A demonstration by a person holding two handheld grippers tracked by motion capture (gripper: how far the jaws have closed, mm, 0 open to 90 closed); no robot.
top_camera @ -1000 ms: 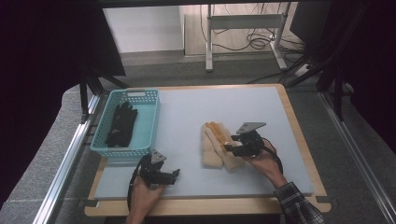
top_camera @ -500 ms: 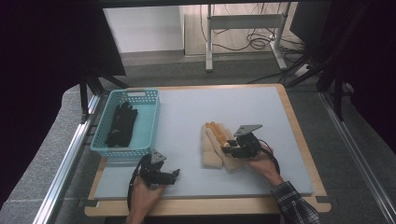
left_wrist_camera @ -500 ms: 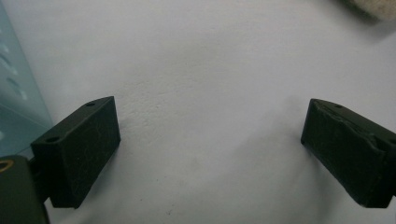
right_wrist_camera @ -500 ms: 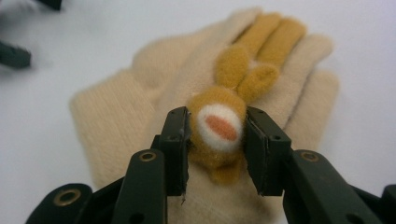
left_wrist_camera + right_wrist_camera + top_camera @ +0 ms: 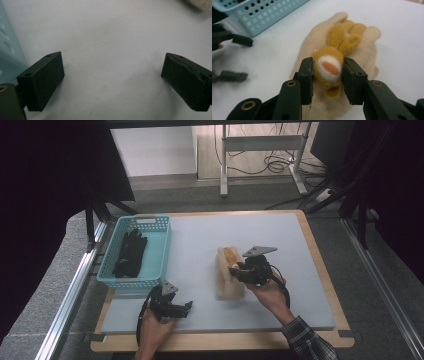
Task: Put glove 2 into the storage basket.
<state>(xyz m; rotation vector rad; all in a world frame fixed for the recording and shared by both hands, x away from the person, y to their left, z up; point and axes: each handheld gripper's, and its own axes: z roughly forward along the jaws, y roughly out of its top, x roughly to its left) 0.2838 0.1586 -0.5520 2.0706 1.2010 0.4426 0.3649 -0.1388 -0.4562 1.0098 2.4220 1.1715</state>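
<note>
1. Since a second ago the right gripper [image 5: 328, 75] has shifted slightly left over the mitten [image 5: 229, 279]; the left gripper [image 5: 176, 306] has stayed put.
2. The right gripper is clamped on the mitten's fuzzy, round ochre animal face [image 5: 329, 67].
3. The left gripper's jaws are spread wide above the pale counter [image 5: 110, 37].
4. The fleecy cream mitten lies mid-counter; a black glove [image 5: 130, 253] sits in the perforated blue basket [image 5: 162, 251].

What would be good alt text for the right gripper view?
The right gripper is shut on a fuzzy orange animal figure sewn on a beige mitten, which lies on a white table. A blue basket stands at the upper left.
</note>
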